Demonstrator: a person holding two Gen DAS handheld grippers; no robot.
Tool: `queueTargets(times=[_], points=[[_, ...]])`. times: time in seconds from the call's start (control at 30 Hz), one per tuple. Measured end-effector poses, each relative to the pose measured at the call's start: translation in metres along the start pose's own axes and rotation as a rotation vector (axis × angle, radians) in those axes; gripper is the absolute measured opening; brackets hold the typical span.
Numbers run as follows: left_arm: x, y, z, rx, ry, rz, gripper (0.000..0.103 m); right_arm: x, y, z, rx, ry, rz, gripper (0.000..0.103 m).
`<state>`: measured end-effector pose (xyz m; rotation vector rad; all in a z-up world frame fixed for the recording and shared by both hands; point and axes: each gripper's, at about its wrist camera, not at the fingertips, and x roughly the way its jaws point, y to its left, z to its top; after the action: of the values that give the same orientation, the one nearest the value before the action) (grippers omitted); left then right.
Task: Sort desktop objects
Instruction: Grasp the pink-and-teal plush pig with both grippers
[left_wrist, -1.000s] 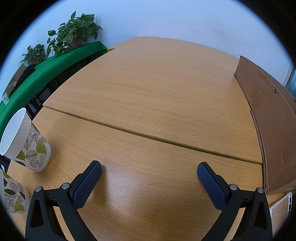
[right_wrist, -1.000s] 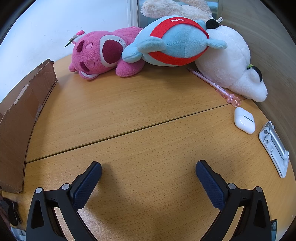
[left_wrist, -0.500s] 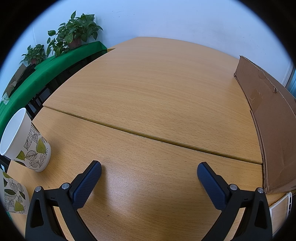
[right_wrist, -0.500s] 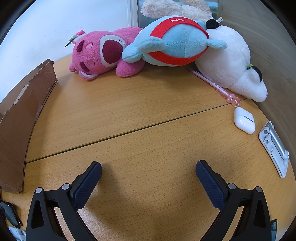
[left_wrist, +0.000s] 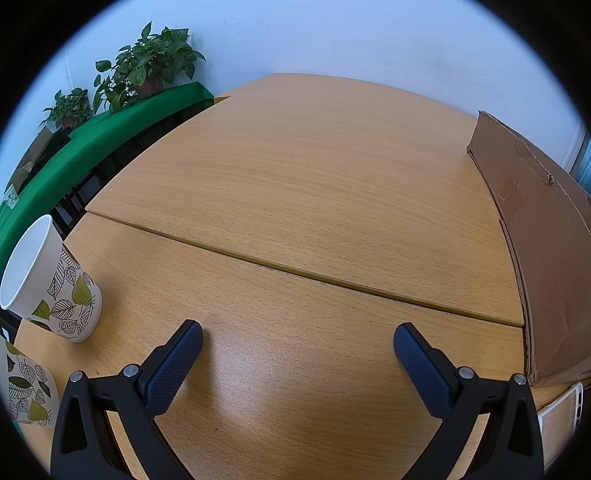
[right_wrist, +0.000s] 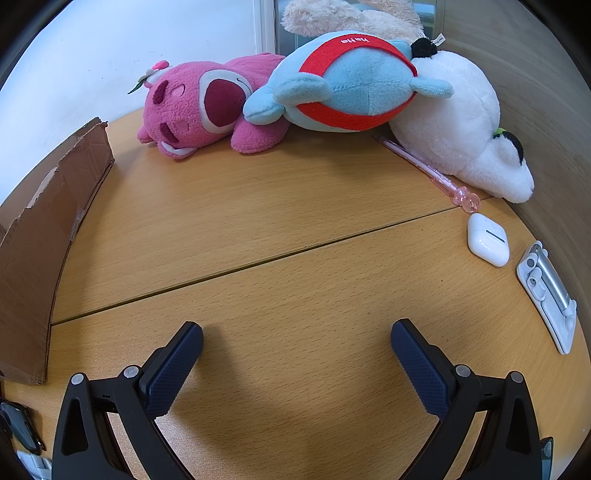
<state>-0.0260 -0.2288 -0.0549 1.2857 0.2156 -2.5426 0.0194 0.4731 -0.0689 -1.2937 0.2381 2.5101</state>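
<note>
My left gripper (left_wrist: 297, 338) stands open over bare wooden desk, nothing between its fingers. A leaf-printed paper cup (left_wrist: 51, 280) stands to its left, and a second one (left_wrist: 26, 391) shows at the lower left edge. My right gripper (right_wrist: 295, 338) is open too, over bare desk. Ahead of it lie a pink plush bear (right_wrist: 203, 107), a blue and red plush (right_wrist: 347, 81) and a white plush (right_wrist: 465, 133). A pink pen (right_wrist: 432, 170), a white earbud case (right_wrist: 487, 240) and a white and grey phone stand (right_wrist: 548, 291) lie at the right.
A brown cardboard box (left_wrist: 546, 236) stands between the two grippers; its wall (right_wrist: 40, 225) shows at the left of the right wrist view. A white phone case (left_wrist: 561, 413) lies by the box corner. A black object (right_wrist: 18, 424) sits at lower left. Potted plants (left_wrist: 147, 66) stand beyond the desk.
Both grippers have held still. In the right wrist view a dark object at the lower left edge has shifted slightly.
</note>
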Motion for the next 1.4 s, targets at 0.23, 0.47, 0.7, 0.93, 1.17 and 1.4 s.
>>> queueTargets(times=[0.23,0.47,0.7,0.93,1.17,1.4], points=[[-0.025,-0.007,-0.021,0.015,-0.045,-0.081,0.102,0.001,0.000,0.002,0.005,0.000,-0.004,0.103],[-0.150,-0.044,-0.052,0.129,-0.288,-0.164,0.102,-0.008,0.010,-0.009,-0.009,0.011,-0.017,0.103],[-0.211,-0.089,-0.091,0.208,-0.314,-0.370,0.102,-0.087,0.061,-0.041,-0.223,-0.123,0.028,0.103],[-0.186,-0.107,-0.122,0.176,-0.091,-0.605,0.102,-0.177,0.138,-0.082,-0.418,-0.176,0.354,0.103],[-0.170,-0.139,-0.154,0.241,0.008,-0.692,0.097,-0.199,0.205,-0.142,-0.582,-0.119,0.505,0.103],[-0.173,-0.163,-0.160,0.323,0.049,-0.801,0.088,-0.200,0.229,-0.173,-0.601,-0.028,0.673,0.103]])
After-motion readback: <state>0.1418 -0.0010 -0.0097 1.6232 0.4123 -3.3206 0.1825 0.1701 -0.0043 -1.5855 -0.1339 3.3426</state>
